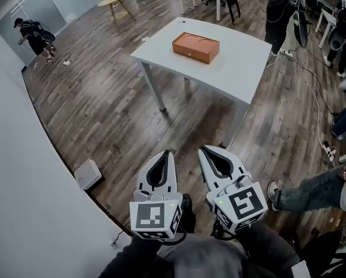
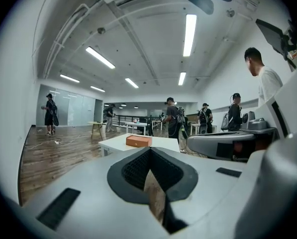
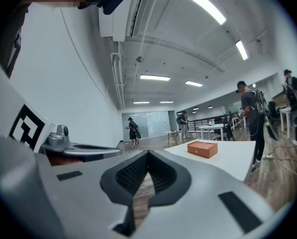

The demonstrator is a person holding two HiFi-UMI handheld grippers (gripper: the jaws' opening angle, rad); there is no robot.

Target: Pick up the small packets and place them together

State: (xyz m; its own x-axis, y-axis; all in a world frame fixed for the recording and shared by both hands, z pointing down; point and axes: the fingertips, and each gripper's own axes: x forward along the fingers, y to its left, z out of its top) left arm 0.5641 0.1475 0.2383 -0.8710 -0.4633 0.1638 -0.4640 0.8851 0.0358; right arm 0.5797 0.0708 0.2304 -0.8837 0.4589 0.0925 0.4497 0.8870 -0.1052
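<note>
Well back from the white table [image 1: 236, 68], you hold both grippers low in front of your body, side by side and nearly touching. The left gripper [image 1: 164, 155] has its jaws together with nothing between them. The right gripper [image 1: 204, 150] is the same: tips met, with only floor showing through the gap behind them. No small packets show in any view. All that lies on the table is an orange box [image 1: 196, 47], towards its far side, and you cannot tell from here whether it holds them.

The first risk is arriving with the jaws closed. You would shove the box or a packet across the top rather than take it, so part them before the reach. The second risk is underfoot. A cable [image 1: 313, 91] trails over the floor to the right of the table, and another person's leg [image 1: 303, 191] stretches in just to your right, so a step that way could snag either. With the two grippers this close, swinging them up together may also knock one against the other.
</note>
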